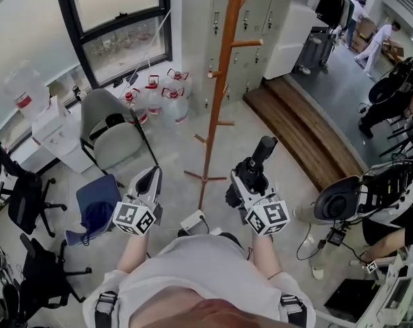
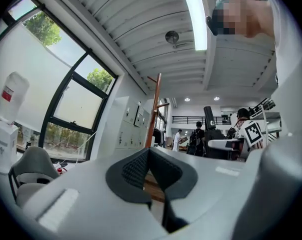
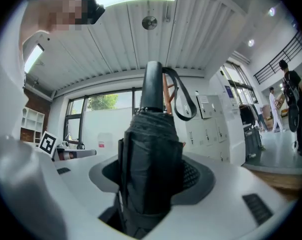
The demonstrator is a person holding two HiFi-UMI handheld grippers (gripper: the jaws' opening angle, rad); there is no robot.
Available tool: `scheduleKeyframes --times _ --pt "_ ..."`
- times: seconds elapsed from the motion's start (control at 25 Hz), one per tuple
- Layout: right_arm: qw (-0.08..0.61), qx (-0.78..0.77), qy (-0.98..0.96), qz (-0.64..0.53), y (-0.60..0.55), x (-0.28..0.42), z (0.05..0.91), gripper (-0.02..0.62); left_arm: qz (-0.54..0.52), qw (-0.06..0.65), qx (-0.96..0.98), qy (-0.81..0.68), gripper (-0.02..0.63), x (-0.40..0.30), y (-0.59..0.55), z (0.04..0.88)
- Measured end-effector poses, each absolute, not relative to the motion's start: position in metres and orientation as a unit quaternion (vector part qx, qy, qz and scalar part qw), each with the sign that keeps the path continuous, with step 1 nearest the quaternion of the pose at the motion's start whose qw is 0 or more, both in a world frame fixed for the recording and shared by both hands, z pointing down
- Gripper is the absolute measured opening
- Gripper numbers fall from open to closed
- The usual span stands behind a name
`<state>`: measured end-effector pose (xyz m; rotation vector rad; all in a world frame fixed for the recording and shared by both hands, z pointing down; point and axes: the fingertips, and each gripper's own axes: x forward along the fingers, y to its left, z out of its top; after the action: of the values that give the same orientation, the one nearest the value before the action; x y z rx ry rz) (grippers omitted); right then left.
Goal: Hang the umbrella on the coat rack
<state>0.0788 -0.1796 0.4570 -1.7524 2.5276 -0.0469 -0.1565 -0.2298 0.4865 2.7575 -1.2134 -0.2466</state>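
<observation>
A folded black umbrella (image 3: 152,154) sits between the pads of my right gripper (image 3: 153,176), which is shut on it; its handle and wrist loop (image 3: 183,101) point forward. In the head view the umbrella (image 1: 259,157) sticks out of the right gripper (image 1: 251,178) toward the wooden coat rack (image 1: 220,80), which stands just ahead and slightly left, its pegs bare. My left gripper (image 1: 146,183) is level beside it, its jaws shut with nothing between them. In the left gripper view the coat rack (image 2: 154,109) rises past the closed pads (image 2: 148,169).
A grey chair (image 1: 111,132) and a blue stool (image 1: 96,207) stand at the left, water jugs (image 1: 167,98) by the window. Grey lockers (image 1: 254,33) back the rack. A wooden step (image 1: 299,132) runs at the right, with black office chairs (image 1: 357,193) and people beyond.
</observation>
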Motion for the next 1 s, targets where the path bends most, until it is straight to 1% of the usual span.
scheduleKeyframes --times 0.2,0.6,1.0 --pt "0.022 -0.573 0.819 -0.014 -0.210 0.070 0.453 0.250 -0.078 0.070 0.915 -0.390 0.009 -0.166 -0.258 0.491" --pt "0.016 -0.544 0.839 -0.012 -0.253 0.070 0.454 0.252 -0.090 0.074 0.904 -0.411 0.009 -0.162 -0.276 0.486" --pt "0.018 -0.512 0.859 -0.003 -0.289 0.091 0.434 0.252 -0.091 0.077 0.896 -0.427 0.009 -0.131 -0.295 0.482"
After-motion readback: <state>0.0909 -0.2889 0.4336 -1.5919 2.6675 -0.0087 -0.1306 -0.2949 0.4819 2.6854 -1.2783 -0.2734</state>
